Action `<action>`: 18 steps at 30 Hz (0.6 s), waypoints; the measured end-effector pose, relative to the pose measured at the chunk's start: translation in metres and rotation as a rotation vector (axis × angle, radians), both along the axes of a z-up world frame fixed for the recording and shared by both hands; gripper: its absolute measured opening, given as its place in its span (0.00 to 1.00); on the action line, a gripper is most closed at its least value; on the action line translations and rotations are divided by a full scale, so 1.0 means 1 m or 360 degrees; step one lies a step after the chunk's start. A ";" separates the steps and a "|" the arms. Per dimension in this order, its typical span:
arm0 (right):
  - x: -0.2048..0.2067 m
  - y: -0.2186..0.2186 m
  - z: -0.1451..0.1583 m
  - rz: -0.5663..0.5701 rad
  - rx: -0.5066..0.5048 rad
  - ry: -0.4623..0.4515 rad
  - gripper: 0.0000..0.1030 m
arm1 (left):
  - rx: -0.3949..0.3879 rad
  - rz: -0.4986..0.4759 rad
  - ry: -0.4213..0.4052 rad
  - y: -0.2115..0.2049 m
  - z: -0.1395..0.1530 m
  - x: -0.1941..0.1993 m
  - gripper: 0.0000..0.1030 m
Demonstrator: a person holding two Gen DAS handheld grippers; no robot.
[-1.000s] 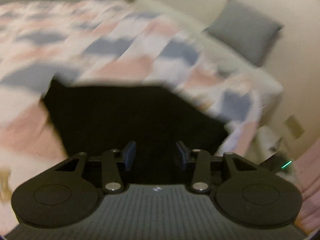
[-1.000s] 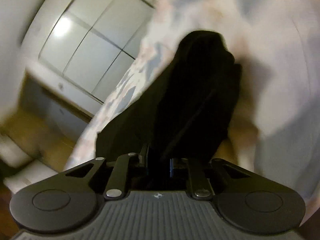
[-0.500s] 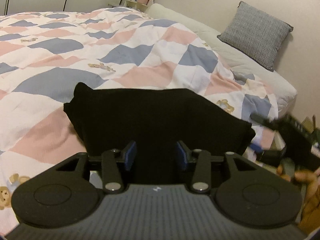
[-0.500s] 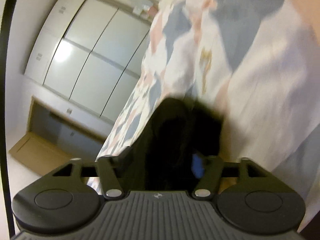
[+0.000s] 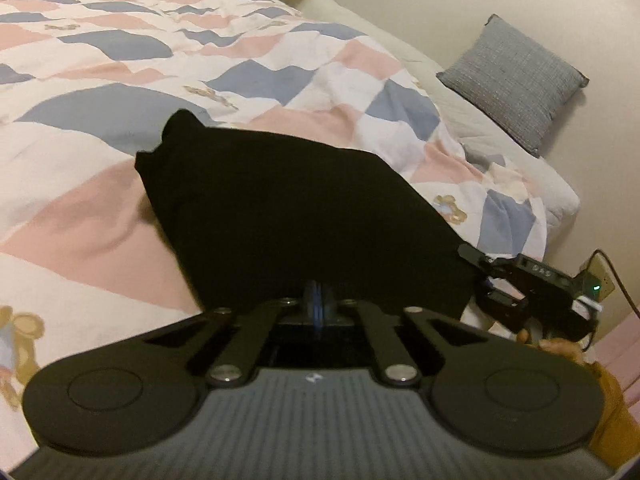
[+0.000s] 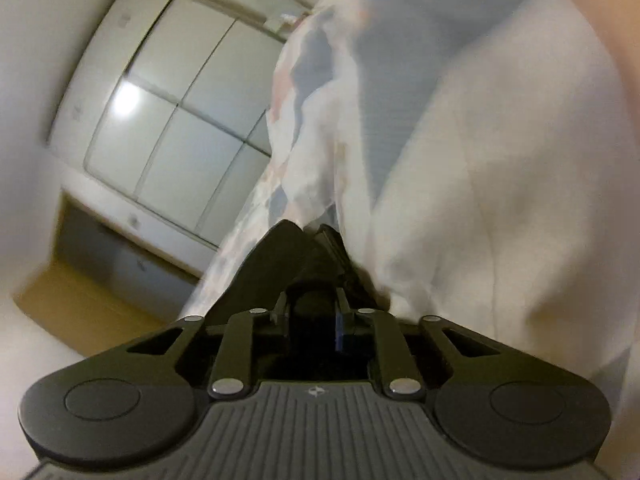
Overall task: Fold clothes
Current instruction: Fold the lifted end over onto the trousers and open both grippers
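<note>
A black garment [image 5: 304, 208] lies folded flat on the patchwork quilt [image 5: 120, 60], near the bed's front edge. My left gripper [image 5: 316, 304] is shut on the middle of its near edge, blue pads pressed together. In the left wrist view my right gripper [image 5: 520, 280] sits at the garment's right corner, held by a hand [image 5: 560, 348]. In the right wrist view, which is tilted sideways, the right gripper [image 6: 314, 316] is shut on a bunch of the black garment [image 6: 288, 256], with the quilt [image 6: 460, 160] filling the right side.
A grey pillow [image 5: 516, 80] leans on the wall at the head of the bed. A wall socket with a cable [image 5: 600, 284] is low on the right. White wardrobe doors [image 6: 180, 120] stand past the bed's far side.
My left gripper was open over the garment and has shut on its near edge. The right gripper opened half a second ago and has shut again on the cloth at the right corner.
</note>
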State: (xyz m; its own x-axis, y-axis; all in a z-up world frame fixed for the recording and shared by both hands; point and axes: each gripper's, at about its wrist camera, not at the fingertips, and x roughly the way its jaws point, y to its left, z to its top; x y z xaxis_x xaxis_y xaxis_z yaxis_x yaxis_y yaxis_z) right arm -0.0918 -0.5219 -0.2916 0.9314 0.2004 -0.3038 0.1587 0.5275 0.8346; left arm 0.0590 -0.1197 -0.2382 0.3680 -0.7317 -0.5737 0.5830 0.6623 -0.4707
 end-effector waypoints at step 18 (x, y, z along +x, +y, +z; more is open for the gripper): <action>-0.002 0.067 0.033 0.0080 -0.1126 0.0142 0.04 | 0.0072 -0.0242 -0.0177 -0.012 -0.004 -0.060 0.03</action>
